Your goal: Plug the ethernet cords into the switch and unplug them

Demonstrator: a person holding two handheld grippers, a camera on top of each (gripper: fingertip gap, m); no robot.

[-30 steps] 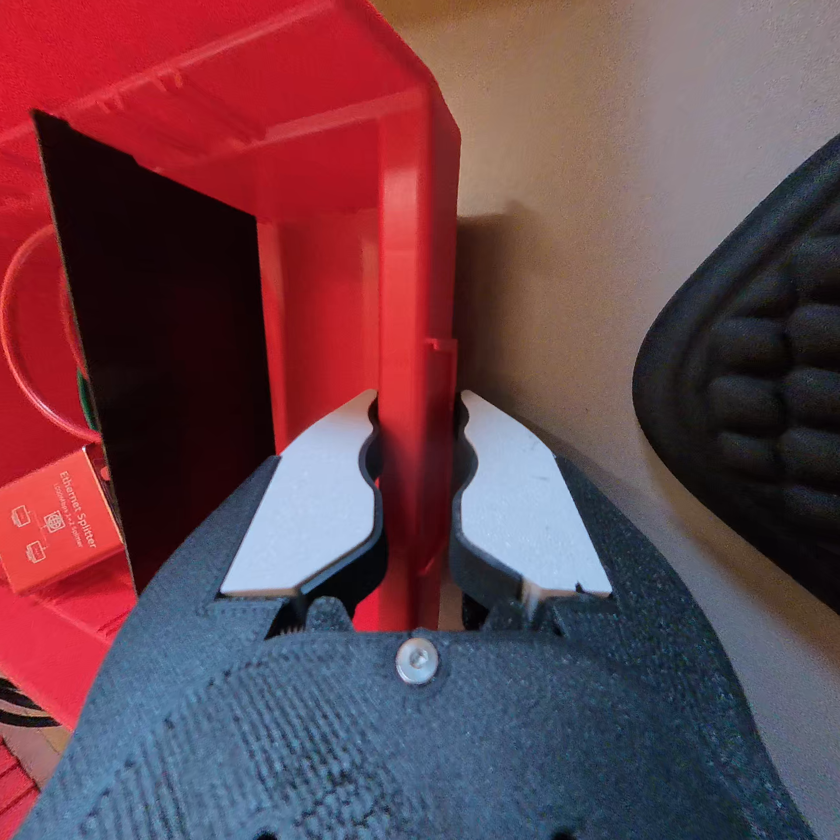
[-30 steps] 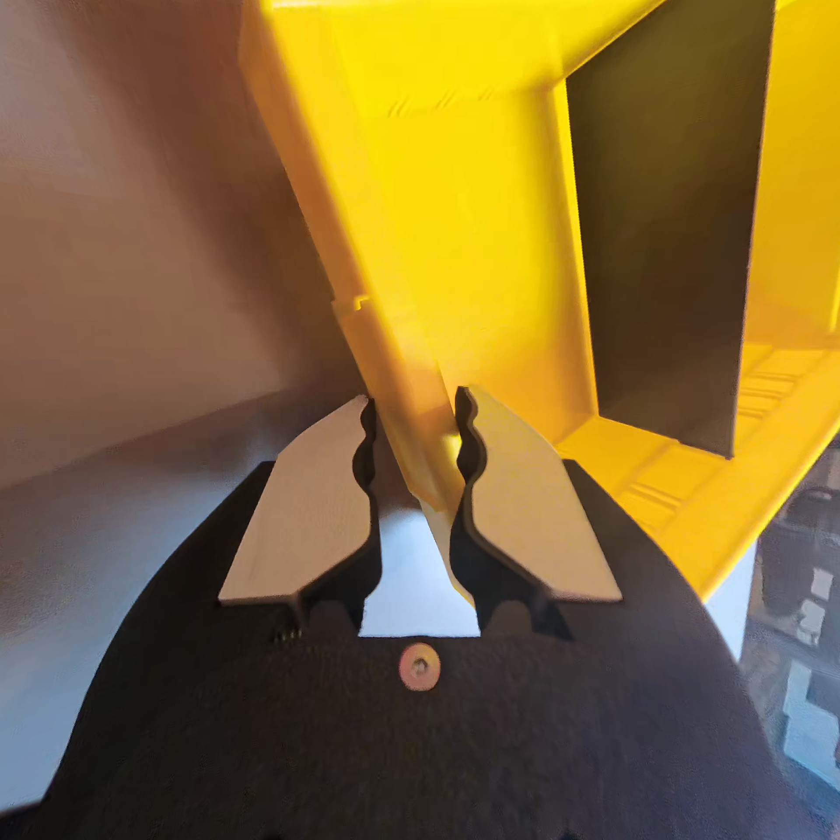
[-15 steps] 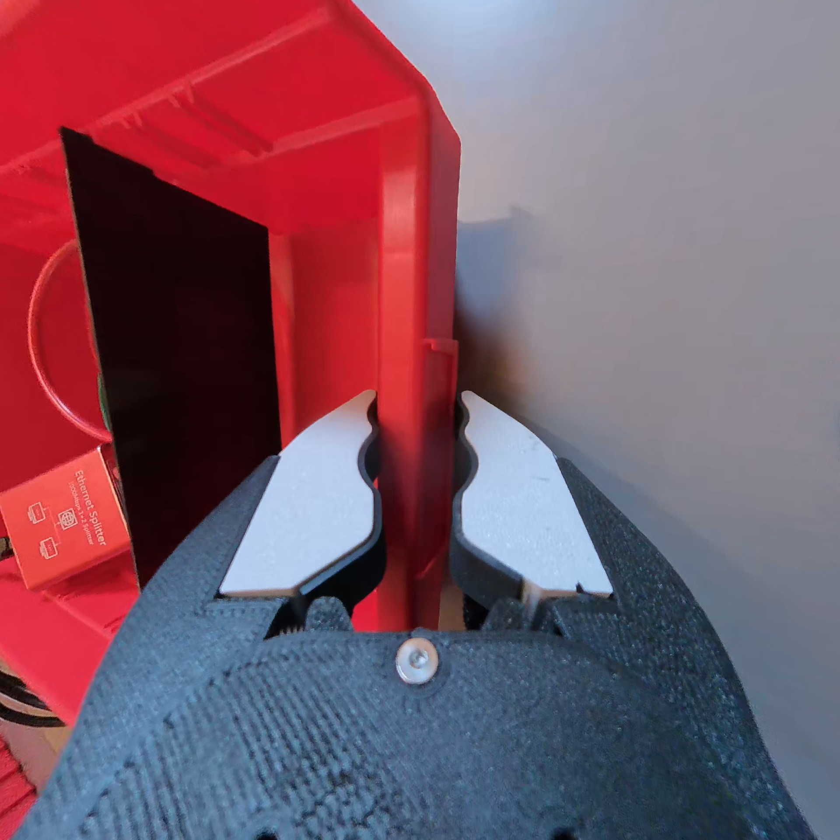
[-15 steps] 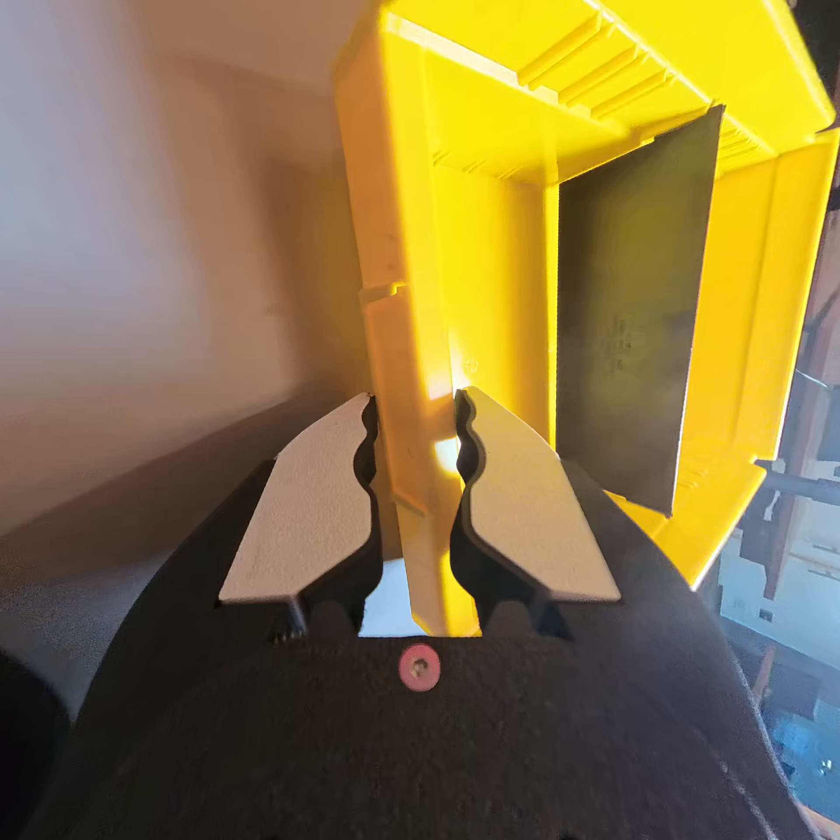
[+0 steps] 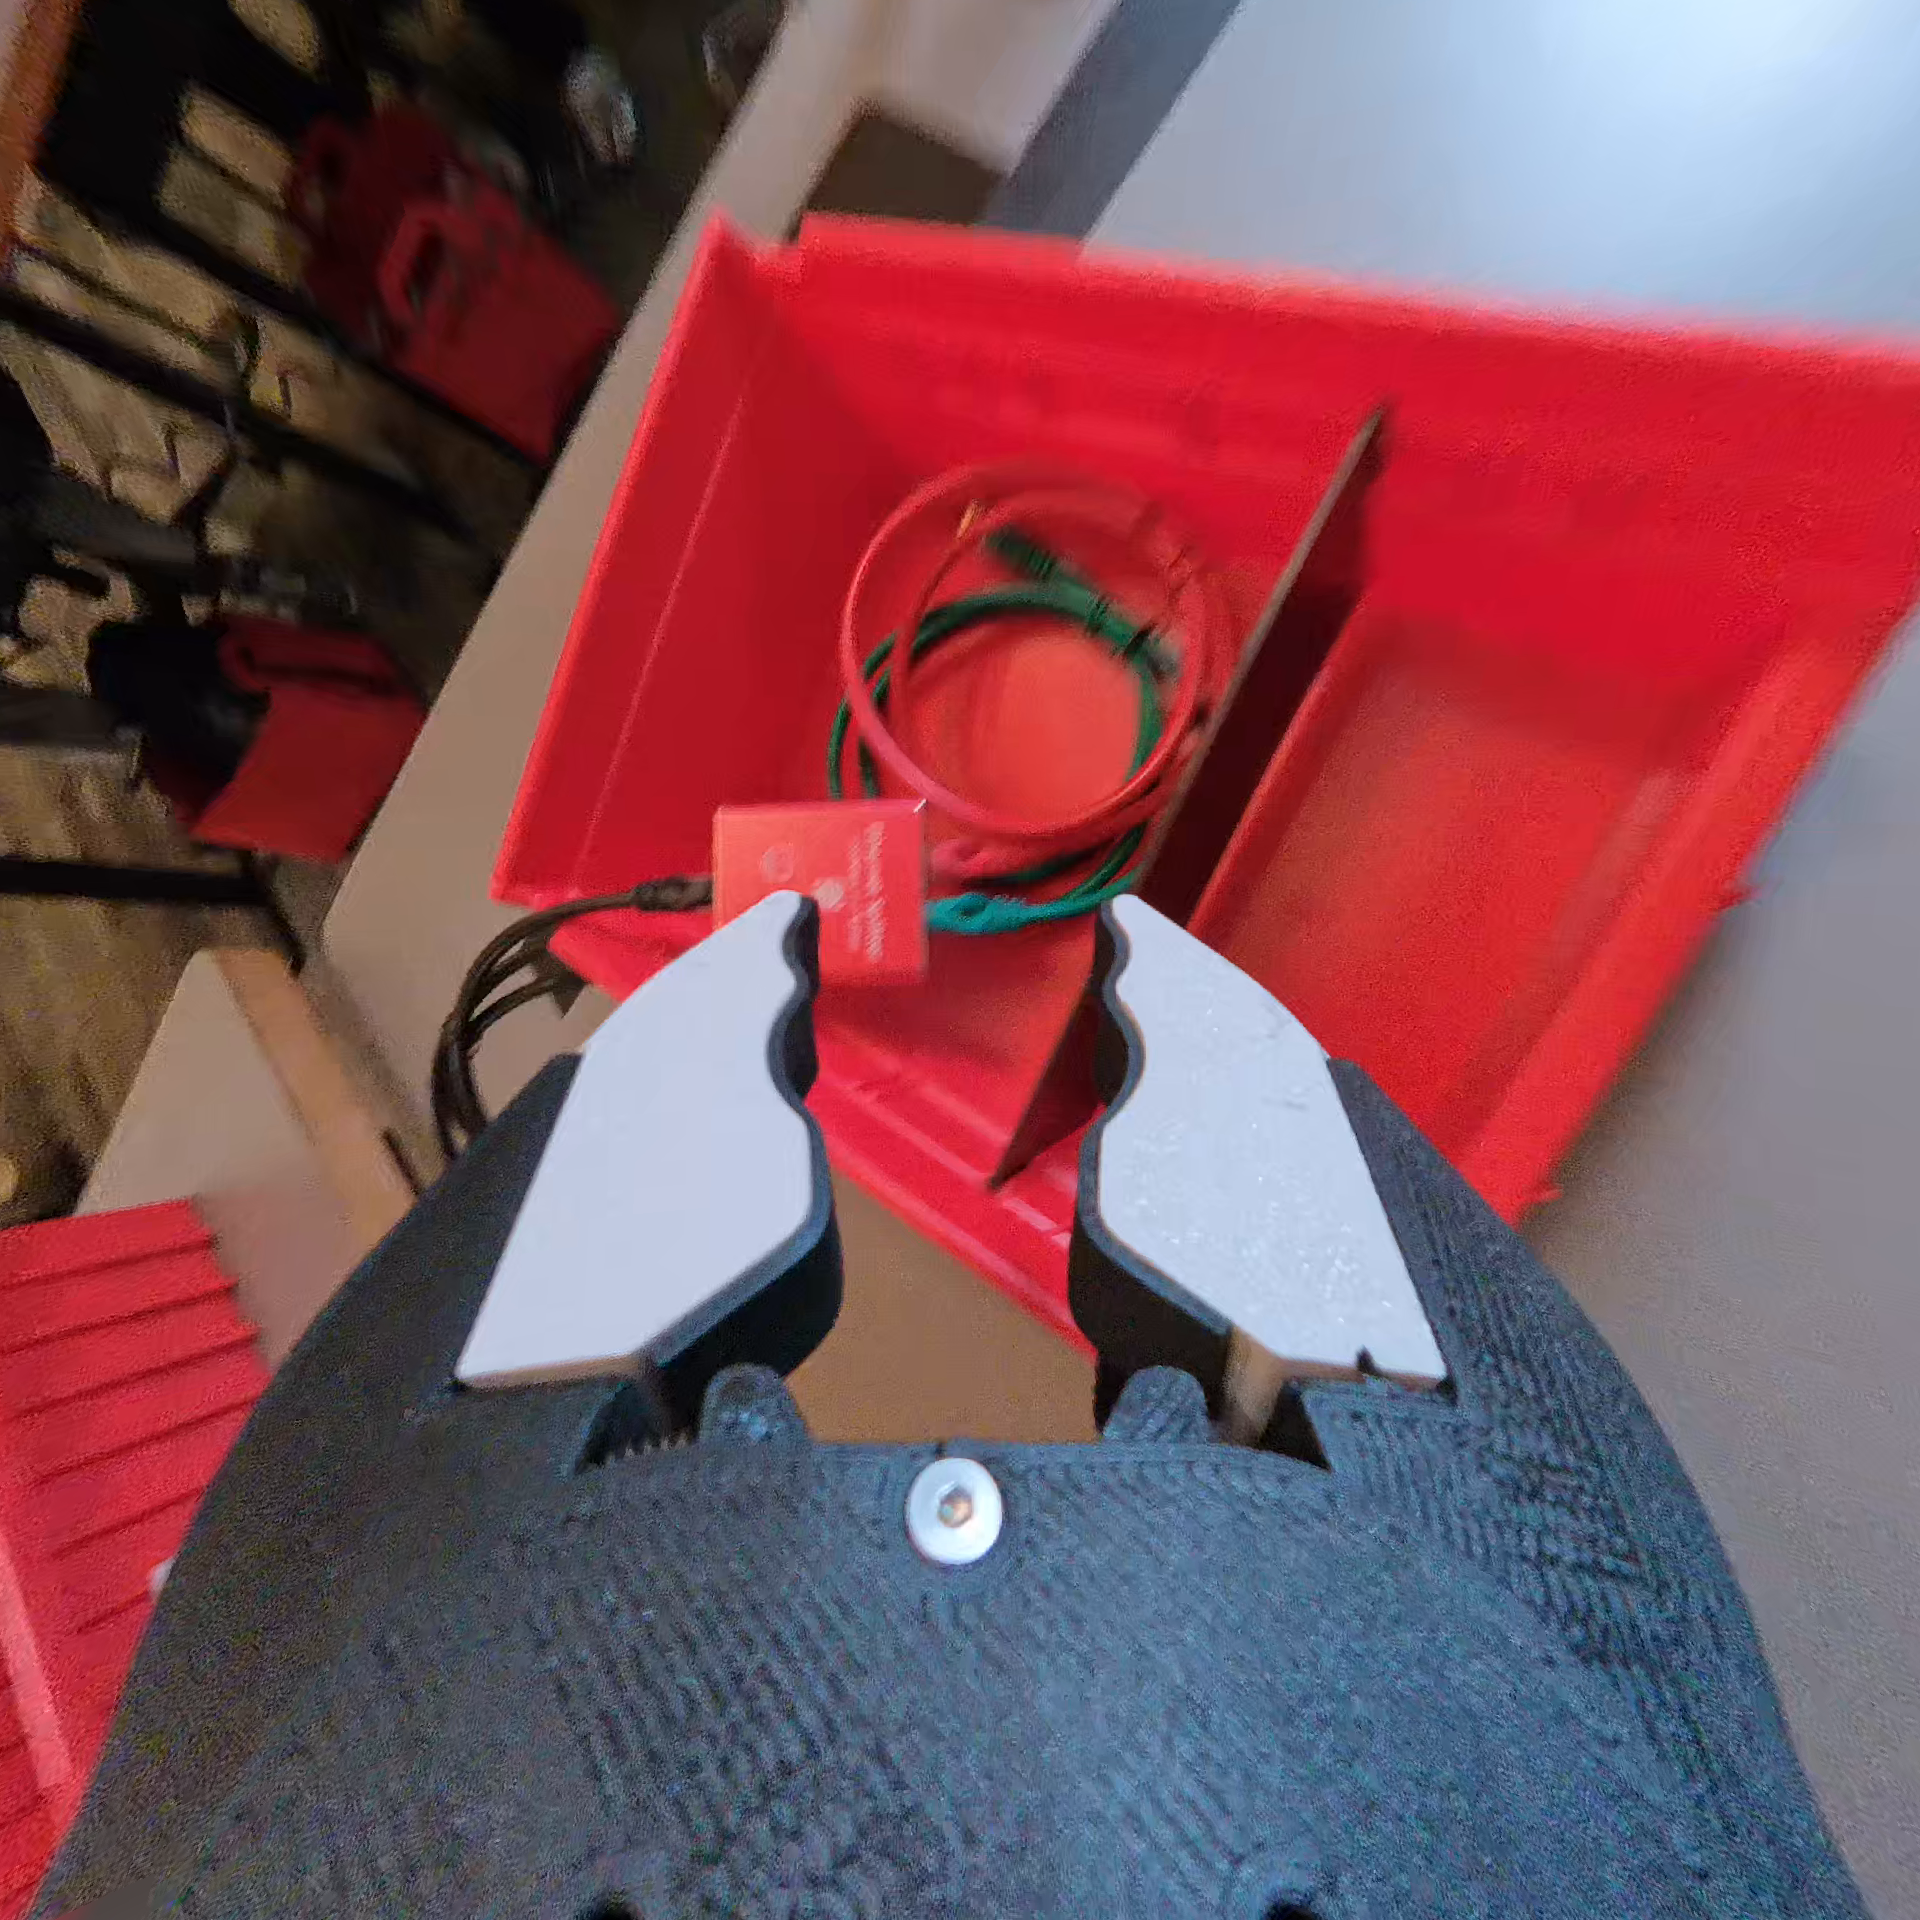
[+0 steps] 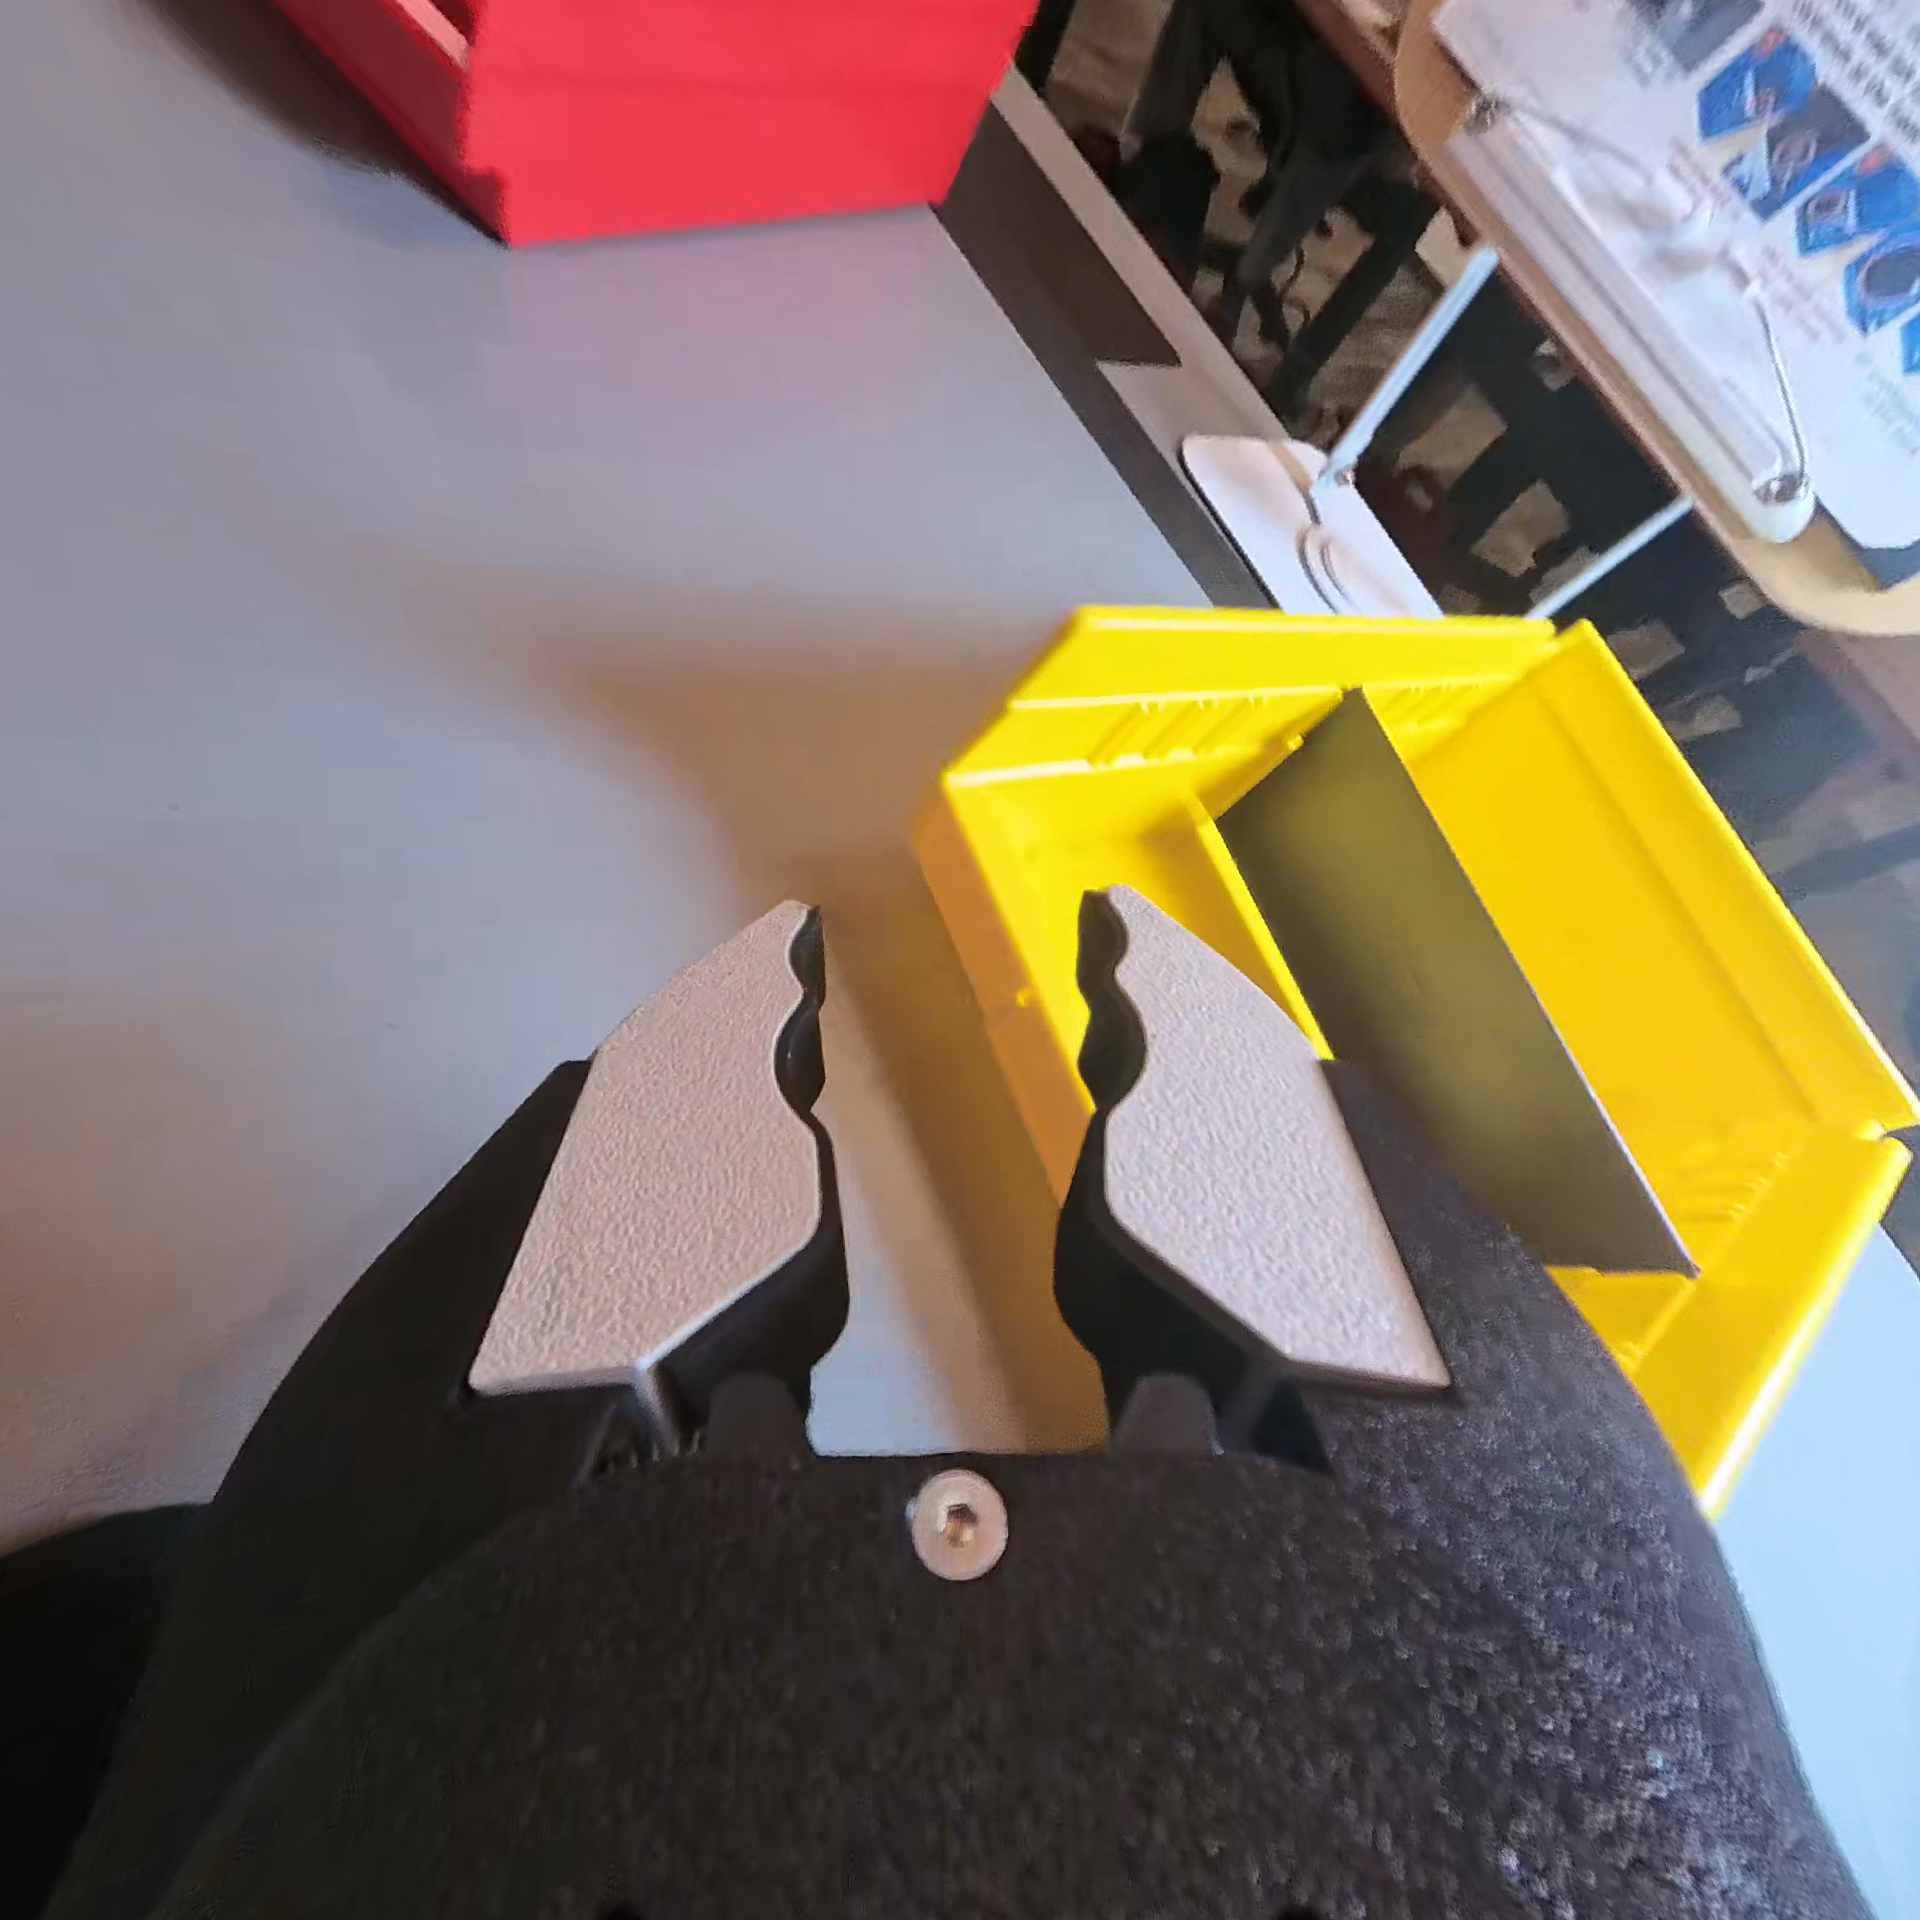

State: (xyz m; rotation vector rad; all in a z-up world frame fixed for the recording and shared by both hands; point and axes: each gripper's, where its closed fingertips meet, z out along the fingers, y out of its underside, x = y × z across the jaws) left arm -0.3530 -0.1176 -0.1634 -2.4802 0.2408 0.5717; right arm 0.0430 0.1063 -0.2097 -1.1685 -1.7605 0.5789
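In the left wrist view a red bin point(image 5: 1507, 499) stands on the grey table. Its left compartment holds a coiled red ethernet cord point(image 5: 883, 665), a green ethernet cord point(image 5: 1081, 613) and a small red switch box point(image 5: 831, 883) with a black cable point(image 5: 499, 977) trailing over the bin's front. My left gripper point(image 5: 956, 914) is open and empty, above the bin's front edge. In the right wrist view my right gripper point(image 6: 951, 914) is open and empty, just left of an empty yellow bin point(image 6: 1621, 883).
A dark divider point(image 5: 1247, 748) splits the red bin; another divider point(image 6: 1434, 997) splits the yellow bin. A second red bin point(image 6: 707, 104) stands at the far side of the table. The table edge point(image 6: 1101, 322) runs beside shelves and clutter. A red ribbed surface point(image 5: 104, 1403) lies at lower left. The tips of one gripper are about 45 cm away from the tips of the other.
Both grippers have let go of the bin walls, opened and pulled back upward. The red and yellow bins now rest on the table.
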